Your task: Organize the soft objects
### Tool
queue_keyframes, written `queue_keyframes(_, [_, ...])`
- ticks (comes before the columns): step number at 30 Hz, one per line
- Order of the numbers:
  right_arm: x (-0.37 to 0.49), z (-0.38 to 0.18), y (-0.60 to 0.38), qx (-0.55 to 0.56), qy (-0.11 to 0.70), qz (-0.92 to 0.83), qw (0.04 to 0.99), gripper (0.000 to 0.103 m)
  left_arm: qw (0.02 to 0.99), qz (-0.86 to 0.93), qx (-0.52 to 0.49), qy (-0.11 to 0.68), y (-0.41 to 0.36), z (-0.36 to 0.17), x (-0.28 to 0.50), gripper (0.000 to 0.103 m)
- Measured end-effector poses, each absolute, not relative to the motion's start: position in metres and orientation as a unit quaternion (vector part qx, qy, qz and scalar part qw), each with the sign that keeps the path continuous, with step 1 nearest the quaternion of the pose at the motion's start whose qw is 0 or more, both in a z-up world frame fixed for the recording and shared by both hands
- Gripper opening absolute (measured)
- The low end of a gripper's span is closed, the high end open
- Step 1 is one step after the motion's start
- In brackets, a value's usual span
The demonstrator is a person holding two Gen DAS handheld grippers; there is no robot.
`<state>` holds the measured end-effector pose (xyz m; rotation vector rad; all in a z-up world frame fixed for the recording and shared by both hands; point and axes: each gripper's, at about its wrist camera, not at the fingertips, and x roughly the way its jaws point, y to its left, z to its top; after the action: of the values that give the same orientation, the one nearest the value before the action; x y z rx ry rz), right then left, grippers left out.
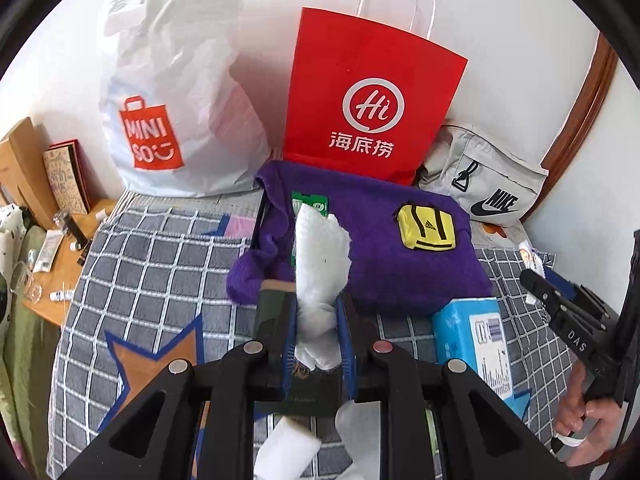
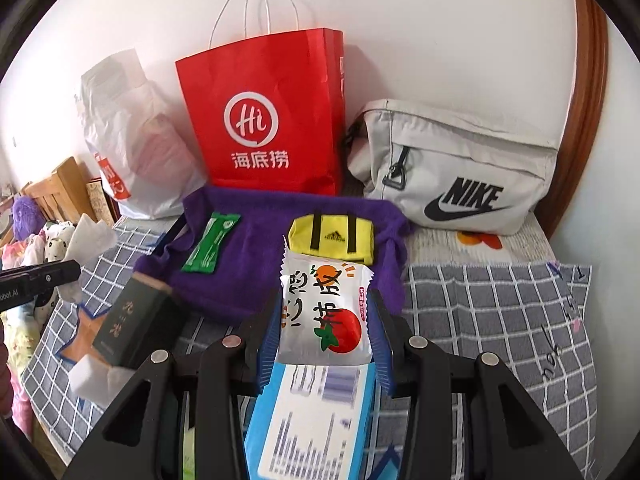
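Note:
My left gripper [image 1: 318,312] is shut on a crumpled white cloth [image 1: 320,256] that sticks up between its fingers, above a dark green box [image 1: 276,300]. My right gripper [image 2: 324,316] is shut on a white snack packet [image 2: 324,304] printed with an orange and a tomato, over a blue box [image 2: 312,420]. Ahead of both lies a purple knit cloth [image 2: 260,240] on the checked bedspread [image 2: 500,312]. A small yellow bag [image 2: 332,236] and a green packet [image 2: 210,246] rest on it. In the right wrist view the left gripper [image 2: 60,272] shows at the left edge.
Against the wall stand a white plastic shopping bag [image 1: 172,100], a red paper bag [image 1: 372,100] and a grey Nike bag [image 2: 452,168]. A wooden bedside shelf [image 1: 60,248] with books and small bottles is at the left. White tissue pieces [image 2: 96,380] lie near the dark green box [image 2: 136,328].

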<state>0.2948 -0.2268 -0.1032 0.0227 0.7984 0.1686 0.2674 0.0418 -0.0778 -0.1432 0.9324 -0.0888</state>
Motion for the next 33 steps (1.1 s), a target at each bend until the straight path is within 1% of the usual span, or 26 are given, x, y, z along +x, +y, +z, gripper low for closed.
queue_keyframes(8, [0.327, -0.104, -0.223, 0.001, 0.387, 0.081, 0.918, 0.041, 0.888, -0.043, -0.055, 0.455, 0.036, -0.081, 0.301, 0.019])
queue_keyframes(21, [0.378, -0.121, -0.224, 0.0, 0.409, 0.077, 0.909, 0.041, 0.88, -0.046, -0.049, 0.471, 0.039, -0.091, 0.351, 0.019])
queue_keyframes(25, [0.391, -0.133, -0.228, 0.015, 0.428, 0.088, 0.899, 0.041, 0.875, -0.05, -0.049, 0.479, 0.039, -0.098, 0.366, 0.019])
queue_keyframes(33, [0.405, -0.169, -0.225, 0.011, 0.461, 0.102, 0.881, 0.041, 0.859, -0.068, -0.048, 0.505, 0.036, -0.124, 0.395, 0.019])
